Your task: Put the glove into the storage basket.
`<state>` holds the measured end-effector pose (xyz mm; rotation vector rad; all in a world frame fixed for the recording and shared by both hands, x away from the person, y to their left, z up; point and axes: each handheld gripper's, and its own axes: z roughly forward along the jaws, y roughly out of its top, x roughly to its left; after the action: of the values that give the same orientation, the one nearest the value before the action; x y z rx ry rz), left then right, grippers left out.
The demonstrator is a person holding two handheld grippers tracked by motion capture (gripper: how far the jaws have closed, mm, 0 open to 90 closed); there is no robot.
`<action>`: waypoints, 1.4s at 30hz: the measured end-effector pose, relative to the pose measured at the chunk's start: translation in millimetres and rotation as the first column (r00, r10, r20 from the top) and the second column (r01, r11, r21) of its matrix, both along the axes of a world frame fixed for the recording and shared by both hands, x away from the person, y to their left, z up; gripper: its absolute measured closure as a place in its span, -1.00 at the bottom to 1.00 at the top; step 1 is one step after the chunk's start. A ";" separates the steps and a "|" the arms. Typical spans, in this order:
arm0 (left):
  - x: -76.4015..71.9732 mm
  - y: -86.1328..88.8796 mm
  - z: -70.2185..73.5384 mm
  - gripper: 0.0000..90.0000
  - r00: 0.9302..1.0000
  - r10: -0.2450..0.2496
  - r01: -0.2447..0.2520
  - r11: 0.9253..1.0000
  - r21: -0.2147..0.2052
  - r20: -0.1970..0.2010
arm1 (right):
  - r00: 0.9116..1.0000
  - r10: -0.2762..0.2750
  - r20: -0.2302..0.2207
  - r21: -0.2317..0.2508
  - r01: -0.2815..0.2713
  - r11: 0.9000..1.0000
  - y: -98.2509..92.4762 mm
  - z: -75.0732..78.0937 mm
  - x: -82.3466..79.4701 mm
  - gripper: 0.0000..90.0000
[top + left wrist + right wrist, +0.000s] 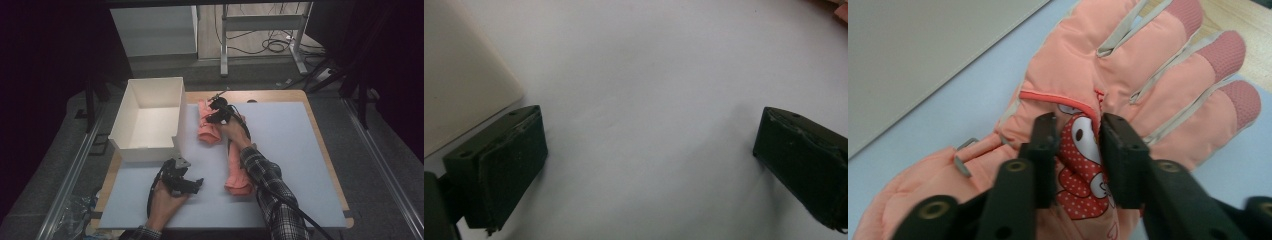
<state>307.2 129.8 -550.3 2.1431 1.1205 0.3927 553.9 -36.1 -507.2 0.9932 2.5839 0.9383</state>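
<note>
A pink padded glove lies on the pale mat just right of the white box. My right gripper is down on it. In the right gripper view its jaws pinch a bunched fold of the glove at the red dotted patch. A second pink glove lies nearer, partly under the right forearm. My left gripper rests low over bare mat in front of the box, its jaws wide open with nothing between them.
The open white box stands at the mat's left and holds nothing; its wall is close by the left gripper's jaw. The wooden table edge frames the mat on the right. Table legs and cables lie on the floor beyond.
</note>
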 end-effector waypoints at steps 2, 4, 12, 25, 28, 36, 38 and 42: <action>0.0 0.0 0.0 -0.98 1.000 0.000 0.000 1.000 0.000 0.000 | 1.000 0.005 0.011 -0.021 -0.004 1.000 1.6 2.1 -1.4 0.70; 0.0 0.0 0.0 -0.98 1.000 0.000 0.000 1.000 0.000 0.000 | 1.000 0.003 0.019 -0.029 -0.003 1.000 1.3 4.0 -2.3 0.83; 0.0 0.0 0.0 -0.98 1.000 0.000 0.000 1.000 0.000 0.000 | 0.999 0.007 0.037 -0.019 -0.006 1.000 -1.5 9.5 -5.9 0.90; 0.0 0.0 0.0 -0.98 1.000 0.000 0.000 1.000 0.001 0.000 | 0.997 0.022 0.068 0.047 -0.025 0.999 -11.3 36.8 -18.3 0.92; 0.0 0.0 0.1 -0.98 1.000 0.000 0.000 1.000 0.001 -0.001 | 0.997 0.031 0.075 0.065 -0.036 0.997 -15.1 45.9 -22.7 0.92; 0.1 0.3 0.2 -0.98 1.000 -0.002 0.002 1.000 0.005 0.000 | 0.994 0.062 0.087 0.084 -0.069 0.994 -19.8 59.0 -32.5 0.91; 0.2 0.3 0.1 -0.98 1.000 -0.002 0.002 1.000 0.006 0.001 | 0.993 0.075 0.094 0.090 -0.084 0.992 -21.3 64.8 -37.4 0.91; 0.2 0.3 0.1 -0.98 1.000 -0.003 0.003 1.000 0.005 0.001 | 0.991 0.091 0.095 0.101 -0.101 0.990 -23.2 72.3 -42.5 0.91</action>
<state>307.3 130.1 -550.2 2.1487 1.1171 0.3961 511.5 -59.4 -434.9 0.8370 2.5495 1.1281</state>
